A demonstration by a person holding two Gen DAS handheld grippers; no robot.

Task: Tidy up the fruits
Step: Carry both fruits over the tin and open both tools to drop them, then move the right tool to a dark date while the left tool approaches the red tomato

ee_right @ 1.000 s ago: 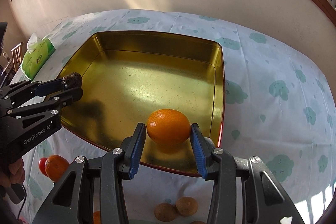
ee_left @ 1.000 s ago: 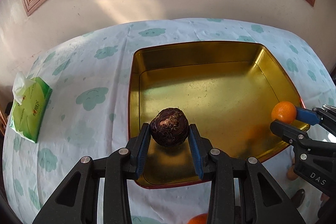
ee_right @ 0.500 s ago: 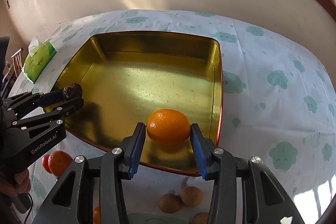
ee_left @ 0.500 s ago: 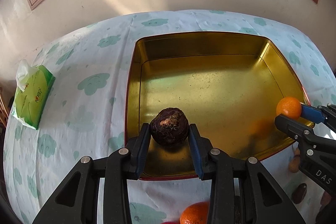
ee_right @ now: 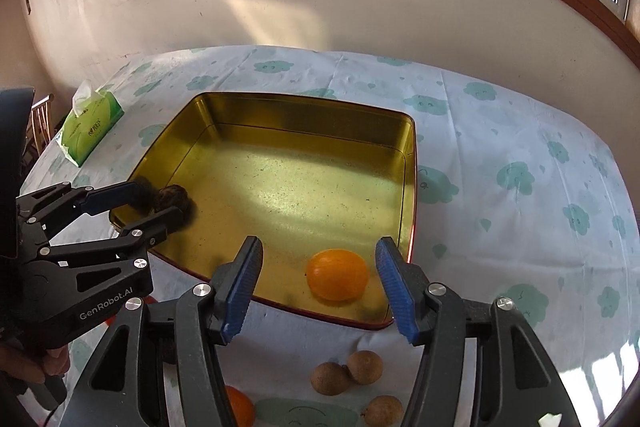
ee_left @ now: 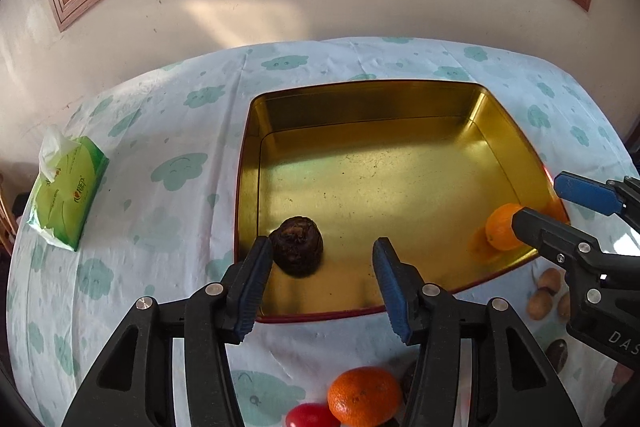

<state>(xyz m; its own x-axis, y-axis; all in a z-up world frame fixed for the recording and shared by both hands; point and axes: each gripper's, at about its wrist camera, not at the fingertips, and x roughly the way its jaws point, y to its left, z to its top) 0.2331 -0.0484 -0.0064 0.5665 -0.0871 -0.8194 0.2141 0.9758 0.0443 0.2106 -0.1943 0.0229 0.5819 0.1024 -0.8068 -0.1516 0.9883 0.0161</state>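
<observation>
A gold square tin tray (ee_left: 360,107) (ee_right: 304,115) sits on the cloud-print tablecloth. A dark brown round fruit (ee_left: 297,251) (ee_right: 171,195) rests on the tray floor at its near left corner, just ahead of my left gripper (ee_left: 322,279), which is open; its left pad is close beside the fruit. An orange (ee_right: 337,274) (ee_left: 499,231) lies on the tray floor at the near right corner, between the open fingers of my right gripper (ee_right: 318,283), untouched by either pad.
A green tissue pack (ee_left: 66,189) (ee_right: 89,125) lies at the table's left. In front of the tray lie another orange (ee_left: 364,395), a red fruit (ee_left: 310,415) and several small brown longans (ee_right: 346,373). A wall and window frame stand behind the table.
Both grippers have opened and let go: the dark fruit and the orange now rest on the tray floor. Both grippers have drawn back slightly toward the near edge.
</observation>
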